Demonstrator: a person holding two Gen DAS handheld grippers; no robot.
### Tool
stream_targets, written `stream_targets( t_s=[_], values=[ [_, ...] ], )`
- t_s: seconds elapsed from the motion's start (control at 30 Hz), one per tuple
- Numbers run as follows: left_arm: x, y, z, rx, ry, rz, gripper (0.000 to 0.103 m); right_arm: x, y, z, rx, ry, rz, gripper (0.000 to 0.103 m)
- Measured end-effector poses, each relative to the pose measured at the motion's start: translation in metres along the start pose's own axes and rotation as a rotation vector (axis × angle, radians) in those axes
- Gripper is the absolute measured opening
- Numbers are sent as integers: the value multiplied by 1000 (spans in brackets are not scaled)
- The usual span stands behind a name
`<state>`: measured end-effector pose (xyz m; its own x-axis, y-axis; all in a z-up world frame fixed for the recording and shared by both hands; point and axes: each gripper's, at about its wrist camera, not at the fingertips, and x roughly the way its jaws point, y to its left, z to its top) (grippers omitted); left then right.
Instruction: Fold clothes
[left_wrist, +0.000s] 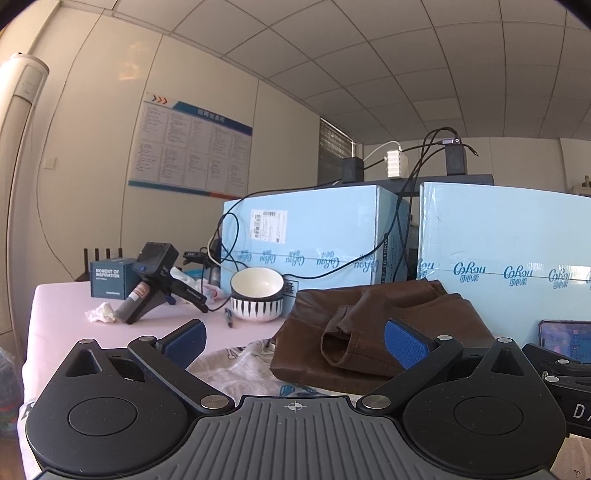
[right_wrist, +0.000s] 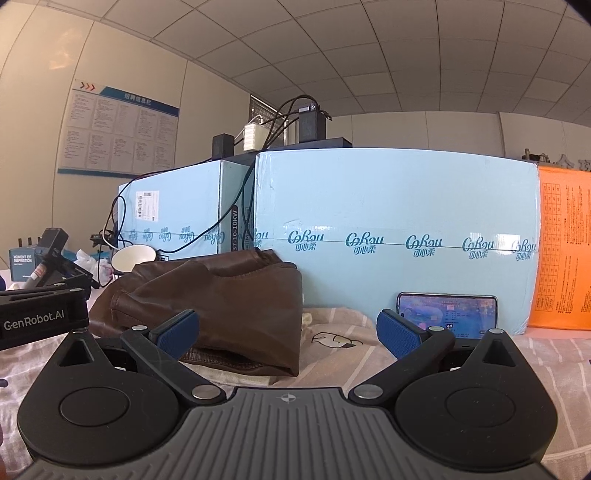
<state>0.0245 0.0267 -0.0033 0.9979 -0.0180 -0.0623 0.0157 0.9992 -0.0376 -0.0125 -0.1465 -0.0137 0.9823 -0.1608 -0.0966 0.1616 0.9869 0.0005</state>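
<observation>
A brown leather-look garment (left_wrist: 373, 332) lies folded in a heap on the table, with a sleeve cuff on top; it also shows in the right wrist view (right_wrist: 221, 306). Under it lies a pale printed cloth (left_wrist: 243, 365), seen with a bird print in the right wrist view (right_wrist: 332, 338). My left gripper (left_wrist: 295, 341) is open and empty, just short of the garment's near edge. My right gripper (right_wrist: 288, 332) is open and empty, in front of the garment's right end. The left gripper's body (right_wrist: 37, 317) shows at the left of the right wrist view.
Two light blue cartons (left_wrist: 314, 236) (right_wrist: 399, 229) stand behind the clothes. A phone (right_wrist: 447, 314) leans on the right carton, with an orange box (right_wrist: 565, 251) beside it. A striped bowl (left_wrist: 256, 295), a pen (left_wrist: 229, 317), a handheld device (left_wrist: 155, 280) and a crumpled tissue (left_wrist: 101, 314) lie on the pink table (left_wrist: 66, 325).
</observation>
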Motion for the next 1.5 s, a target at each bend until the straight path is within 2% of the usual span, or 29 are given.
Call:
stream_targets(
  t_s=[0.67, 1.5],
  values=[
    [1, -1, 0, 1, 11, 10, 103, 5, -3, 0, 22, 37, 39, 103],
    [3, 1, 0, -8, 14, 16, 103, 6, -6, -2, 41, 55, 48, 103]
  ],
)
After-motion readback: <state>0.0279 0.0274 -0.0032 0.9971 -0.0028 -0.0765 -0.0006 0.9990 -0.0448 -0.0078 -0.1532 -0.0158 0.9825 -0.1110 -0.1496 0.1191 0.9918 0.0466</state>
